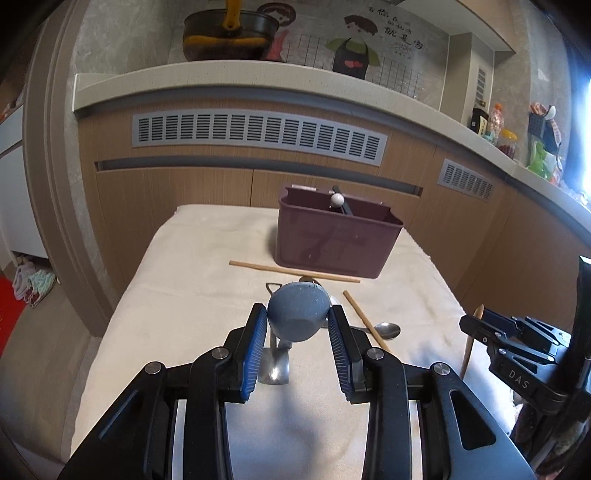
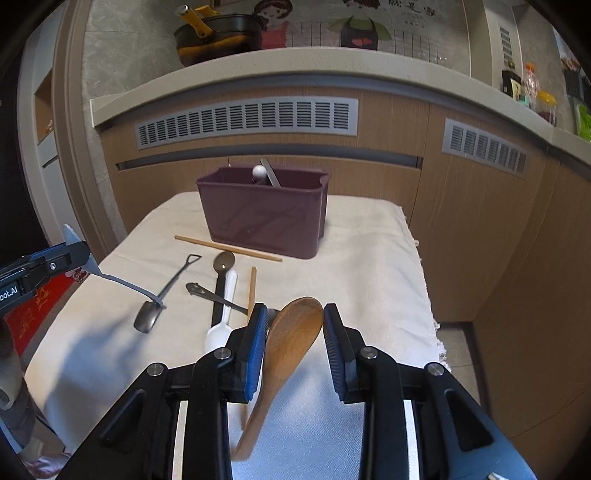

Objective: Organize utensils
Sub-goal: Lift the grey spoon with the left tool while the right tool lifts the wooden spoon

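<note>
My left gripper [image 1: 297, 317] is shut on the bowl of a grey-blue spoon [image 1: 298, 312], held above the cloth-covered table [image 1: 192, 295]; from the right wrist view the spoon's handle [image 2: 125, 282] sticks out of it. My right gripper [image 2: 293, 317] is shut on a wooden spoon [image 2: 291, 336], bowl forward. A dark purple utensil caddy [image 2: 264, 216] stands at the table's far side with a white-knobbed utensil [image 2: 259, 171] inside. Loose on the cloth lie two wooden chopsticks [image 2: 227, 248], a metal spoon [image 2: 147, 319], a white plastic spoon [image 2: 221, 325] and a dark spoon [image 2: 222, 264].
Wooden cabinets with grey vents [image 2: 245, 120] rise right behind the table. A counter [image 1: 221, 79] above holds a dark pot [image 1: 229, 35] and, at the right, bottles and jars [image 1: 496, 123]. The floor drops off at the left and right table edges.
</note>
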Demonstrator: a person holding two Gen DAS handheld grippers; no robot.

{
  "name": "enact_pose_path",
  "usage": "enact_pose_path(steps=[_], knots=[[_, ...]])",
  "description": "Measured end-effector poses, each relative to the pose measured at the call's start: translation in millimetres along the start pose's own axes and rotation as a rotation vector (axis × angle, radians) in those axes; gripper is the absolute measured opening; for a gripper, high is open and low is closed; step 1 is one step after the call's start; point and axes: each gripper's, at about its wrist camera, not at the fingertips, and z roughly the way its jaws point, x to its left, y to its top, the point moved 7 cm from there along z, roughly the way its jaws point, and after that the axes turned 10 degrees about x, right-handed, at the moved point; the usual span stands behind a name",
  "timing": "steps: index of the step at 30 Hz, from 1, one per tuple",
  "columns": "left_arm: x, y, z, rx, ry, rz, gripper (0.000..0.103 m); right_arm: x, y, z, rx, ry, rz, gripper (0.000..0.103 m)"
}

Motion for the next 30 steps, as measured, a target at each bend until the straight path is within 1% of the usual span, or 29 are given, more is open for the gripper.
enact_pose_path(steps=[2,3,5,8,11,14,16,20,24,26,28,30], knots=[[-1.6,2.4,-7.5,-0.013,-0.005,0.006,0.035,0.9,3.1,-6.3,-0.011,0.001,-0.004,0.028],[-2.6,3.8,-11.2,-0.019,-0.008,0.010,0.035,1.4,4.0,-8.8,-0.015,0.003,-0.006,0.025],[-4.4,6.5,-18.5,-0.031,-0.014,0.016,0.035,2.6,7.1,-15.5,-0.023,0.007,-0.012,0.023],[-8.5,12.1,-29.2,-0.047,-0.025,0.030,0.035,4.1,13.1,-23.7,-0.039,0.016,-0.022,0.010],[-12.6,18.0,-38.8,-0.066,-0.027,0.047,0.035,4.9,18.6,-29.0,-0.051,0.023,-0.033,0.008],[-13.3,20.5,-42.6,-0.067,-0.035,0.044,0.035,2.0,19.9,-28.5,-0.028,0.085,-0.007,0.007],[-13.4,20.2,-43.9,-0.064,-0.039,0.042,0.035,-2.5,19.7,-29.6,-0.021,0.104,0.012,0.007],[-13.6,20.6,-45.6,-0.067,-0.040,0.046,0.035,-7.0,20.7,-35.2,-0.031,0.097,0.013,0.006],[-14.6,20.7,-47.4,-0.069,-0.043,0.046,0.035,-8.8,23.7,-42.3,-0.035,0.121,0.020,0.006],[-14.7,20.3,-47.3,-0.063,-0.041,0.046,0.035,-8.4,26.4,-46.4,-0.046,0.116,0.015,0.006],[-11.4,19.0,-47.7,-0.049,-0.042,0.037,0.035,-6.6,29.6,-51.1,-0.057,0.112,0.007,0.006],[-3.1,15.2,-46.6,-0.015,-0.044,0.031,0.035,-3.5,32.8,-56.3,-0.072,0.109,-0.003,0.006]])
